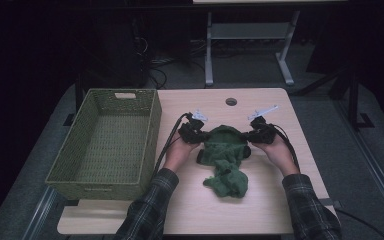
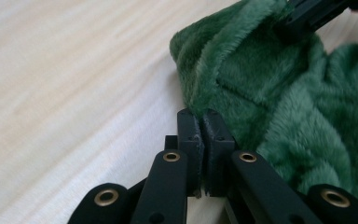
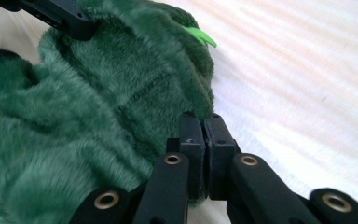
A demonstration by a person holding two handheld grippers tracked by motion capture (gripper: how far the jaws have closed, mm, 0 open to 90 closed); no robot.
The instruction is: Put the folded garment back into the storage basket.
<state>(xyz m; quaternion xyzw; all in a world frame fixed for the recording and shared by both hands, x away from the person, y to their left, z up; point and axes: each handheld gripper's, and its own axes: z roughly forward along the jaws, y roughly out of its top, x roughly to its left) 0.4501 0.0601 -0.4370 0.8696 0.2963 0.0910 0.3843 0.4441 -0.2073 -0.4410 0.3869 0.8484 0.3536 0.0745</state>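
— Two claws, one cloth: we have the left claw (image 1: 196,134) and the right claw (image 1: 254,135) at opposite sides of the green fleece cloth (image 1: 225,159), which lies crumpled on the table (image 1: 270,210) between our hands, to the right of the woven basket (image 1: 107,145)

— Are both claws clamped on it?

— In the left gripper view the jaws of the left claw (image 2: 205,122) stand together right at the cloth's (image 2: 279,98) edge, and in the right gripper view the right claw (image 3: 200,122) looks the same against its side of the cloth (image 3: 98,107). We judge each is pinching a thin hem of fleece, since the pile sits right against the pads, though how much fabric lies between them we cannot make out

— So which step are we in?

— We read it as the grasp itself: both edges taken, the cloth not yet lifted, its lower part bunched toward us

— And next?

— We think the move calls for raising both hands together and drawing them apart, so the cloth hangs open and flat. If it is meant for the basket, we then carry it left over the rim. The grip is shallow, so a quick tug could slip the hem out of either claw

— There is a small bright green tag (image 3: 199,35) near the far edge

— We can use it to tell which edge we hold
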